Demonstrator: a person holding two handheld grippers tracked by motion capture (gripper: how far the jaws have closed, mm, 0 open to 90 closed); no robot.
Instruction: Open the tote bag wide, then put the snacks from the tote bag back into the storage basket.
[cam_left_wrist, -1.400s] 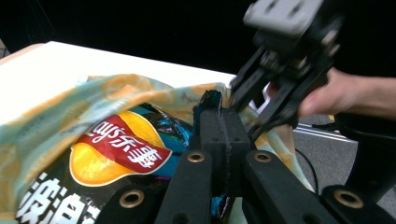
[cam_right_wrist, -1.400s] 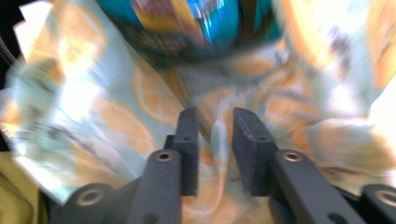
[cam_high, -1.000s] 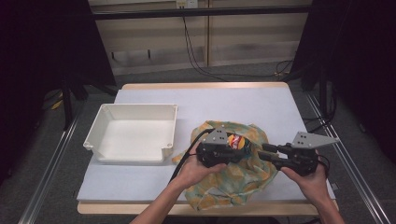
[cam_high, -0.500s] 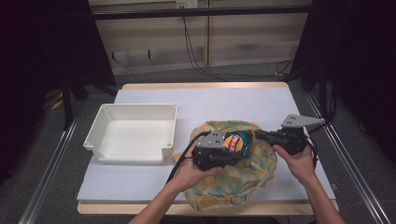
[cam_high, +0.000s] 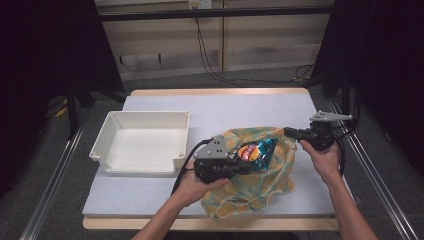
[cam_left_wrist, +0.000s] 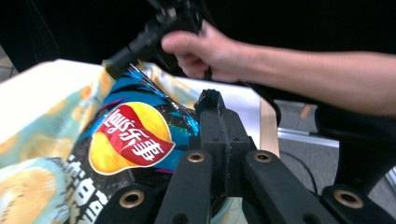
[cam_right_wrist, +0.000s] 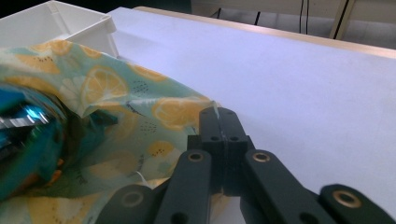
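A blue crisp packet (cam_high: 256, 151) with a red and yellow logo lies partly inside a lemon-print cloth bag (cam_high: 250, 192) at the table's front right. My left gripper (cam_high: 243, 164) is shut on the crisp packet (cam_left_wrist: 126, 140), whose edge shows pinched between the jaws. My right gripper (cam_high: 290, 131) is shut on the cloth bag's far right edge (cam_right_wrist: 140, 116) and holds it up a little. In the left gripper view the right gripper (cam_left_wrist: 112, 70) and its hand reach to the bag's rim behind the packet. The packet's lower part is hidden by cloth.
A white, empty plastic tray (cam_high: 150, 114) stands left of the bag, its corner also visible in the right gripper view (cam_right_wrist: 100, 23). The pale tabletop (cam_high: 240, 105) stretches bare behind the bag. Metal rails run along both sides of the table, and cables trail at the back.
My right hand has moved from the bag's near right side to its far right edge and now grips the cloth there. My left gripper has kept hold of the packet and shifted slightly.
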